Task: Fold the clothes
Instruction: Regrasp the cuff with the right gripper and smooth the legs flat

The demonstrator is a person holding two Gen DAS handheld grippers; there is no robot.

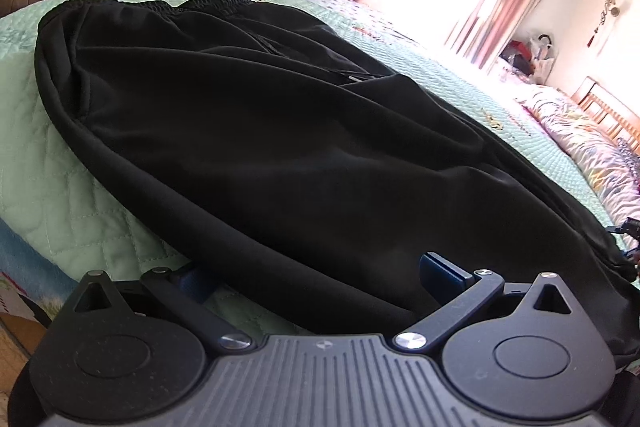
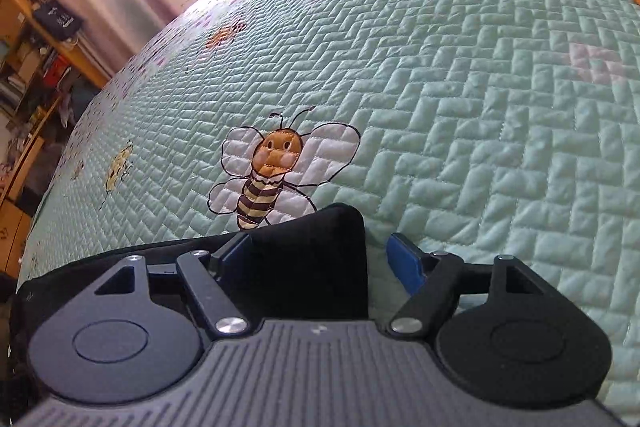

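On the green quilted bedspread (image 1: 48, 155), one pair of black trousers (image 1: 248, 131) is recorded, spread flat and only partly folded.

Item: black trousers. The elastic waistband (image 1: 216, 1) is seen at twelve o'clock in the left wrist view, far from the fingers; the cloth widens toward six o'clock, so the long axis is judged to run from six to twelve, away from that camera. A near edge is draped between the arms of the left gripper (image 1: 316, 273).

Item: left gripper. Both blue pads are parted, at nine and three o'clock of the cloth edge. No pressing on the fabric is seen; the fingers are noted as released, with cloth lying between them.

Item: right gripper (image 2: 320, 255). A folded corner of the trousers (image 2: 312, 251) is seen between the pads, against the pad at nine o'clock; a strip of bedspread shows between the cloth and the pad at three o'clock. The fingers are noted as parted and not clamped.

Item: bee motif (image 2: 276, 171), stitched in the bedspread, just beyond the corner at twelve o'clock in the right wrist view.

Judgement: both ends are within reach of the fingers; the next fold is expected to depend on both gripping at the near edge and carrying it along the long axis toward the waistband.
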